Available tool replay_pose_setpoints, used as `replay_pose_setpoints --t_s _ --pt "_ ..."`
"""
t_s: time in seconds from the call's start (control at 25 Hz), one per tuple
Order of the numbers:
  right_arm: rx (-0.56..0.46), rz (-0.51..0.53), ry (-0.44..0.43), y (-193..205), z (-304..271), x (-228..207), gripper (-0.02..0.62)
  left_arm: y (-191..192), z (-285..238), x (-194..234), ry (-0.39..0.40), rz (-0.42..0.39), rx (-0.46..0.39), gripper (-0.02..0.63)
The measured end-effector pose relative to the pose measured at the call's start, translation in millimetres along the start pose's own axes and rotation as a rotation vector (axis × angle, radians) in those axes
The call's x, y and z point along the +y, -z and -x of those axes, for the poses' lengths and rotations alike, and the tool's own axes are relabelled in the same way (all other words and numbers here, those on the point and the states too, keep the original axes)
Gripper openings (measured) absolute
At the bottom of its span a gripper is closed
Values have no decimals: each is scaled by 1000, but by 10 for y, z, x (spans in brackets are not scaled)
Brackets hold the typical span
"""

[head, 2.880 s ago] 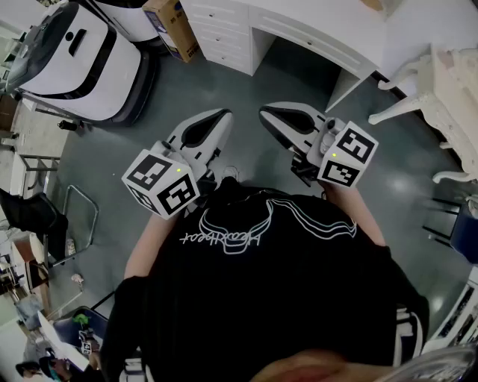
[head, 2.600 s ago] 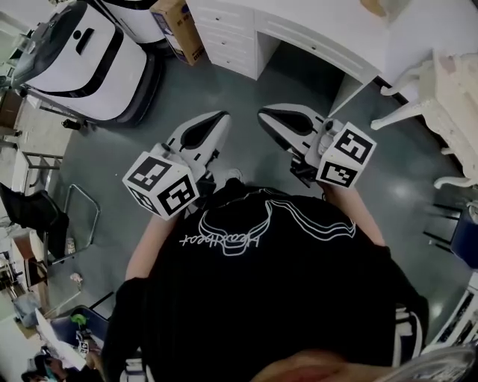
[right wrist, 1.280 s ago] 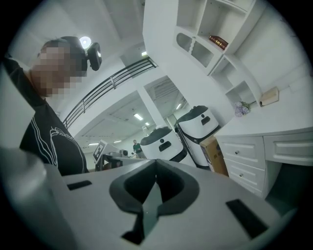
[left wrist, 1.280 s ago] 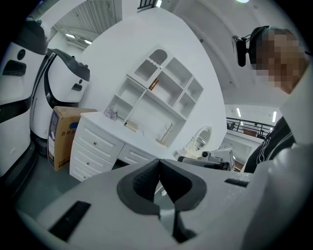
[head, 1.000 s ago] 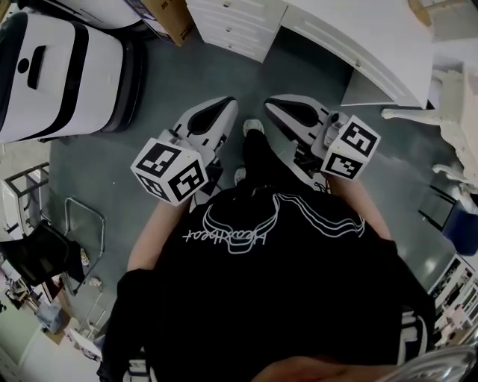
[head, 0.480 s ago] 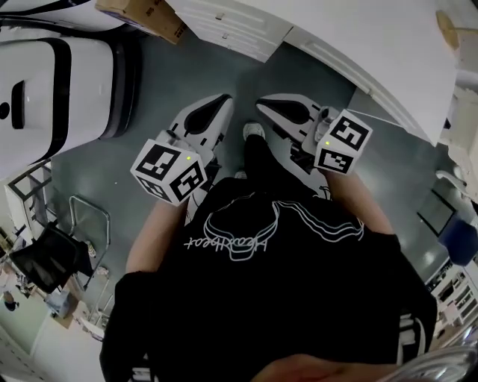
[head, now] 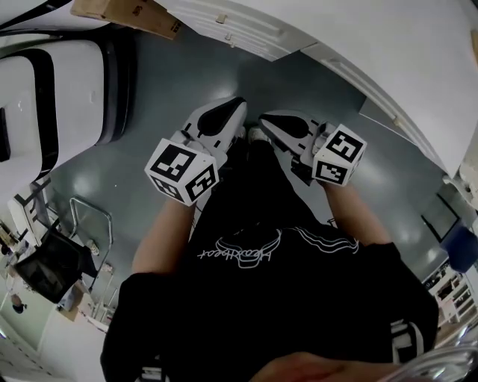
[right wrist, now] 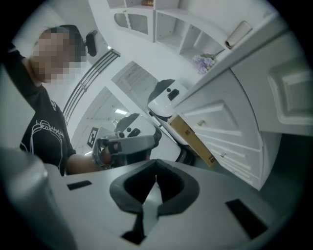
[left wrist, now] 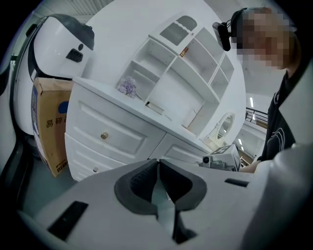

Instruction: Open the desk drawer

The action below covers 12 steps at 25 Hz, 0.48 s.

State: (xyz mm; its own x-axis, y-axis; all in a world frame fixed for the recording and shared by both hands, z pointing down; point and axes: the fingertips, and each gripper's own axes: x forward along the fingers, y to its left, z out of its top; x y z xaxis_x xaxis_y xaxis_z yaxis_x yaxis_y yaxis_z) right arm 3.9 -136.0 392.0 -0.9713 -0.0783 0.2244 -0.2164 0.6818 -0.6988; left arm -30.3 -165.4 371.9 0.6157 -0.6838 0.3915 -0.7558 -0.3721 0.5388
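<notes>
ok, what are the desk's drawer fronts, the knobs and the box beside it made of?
Drawer fronts: probably painted wood or MDF; smooth white satin, moulded panels.
Knobs: small, gold-toned, likely metal.
Box: brown cardboard, matte, printed side.

A stretch of bare grey floor (head: 175, 89) is left open between the person and the white drawer fronts (head: 239, 33), so the knobs (left wrist: 103, 135) can be reached straight ahead. The far edge of this floor is closed off by the desk (head: 388, 52), whose top overhangs on the right, with floor running on beneath it. On the left the passage is narrowed by a large white machine (head: 75, 89) and by a cardboard box (head: 127, 9) set just beside the drawers. A metal frame (head: 91, 209) is stood well apart, at the floor's left edge.
</notes>
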Motion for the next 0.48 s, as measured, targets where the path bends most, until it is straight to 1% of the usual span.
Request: replay_pose_setpoints --t_s 0.12,0.28,0.4,0.48 --pt "-8 -22 40 135 -72 -294 6 168 -174 214 -5 -28 22 5" --pt "-45 -35 130 201 -79 -718 6 379 -377 531 -8 -81 64 5" --pt "-51 -46 177 324 -120 -991 6 504 -522 820 -40 -129 76 6" --pt "-61 -57 192 393 -176 -1096 6 566 -601 1021 -72 -151 79 6"
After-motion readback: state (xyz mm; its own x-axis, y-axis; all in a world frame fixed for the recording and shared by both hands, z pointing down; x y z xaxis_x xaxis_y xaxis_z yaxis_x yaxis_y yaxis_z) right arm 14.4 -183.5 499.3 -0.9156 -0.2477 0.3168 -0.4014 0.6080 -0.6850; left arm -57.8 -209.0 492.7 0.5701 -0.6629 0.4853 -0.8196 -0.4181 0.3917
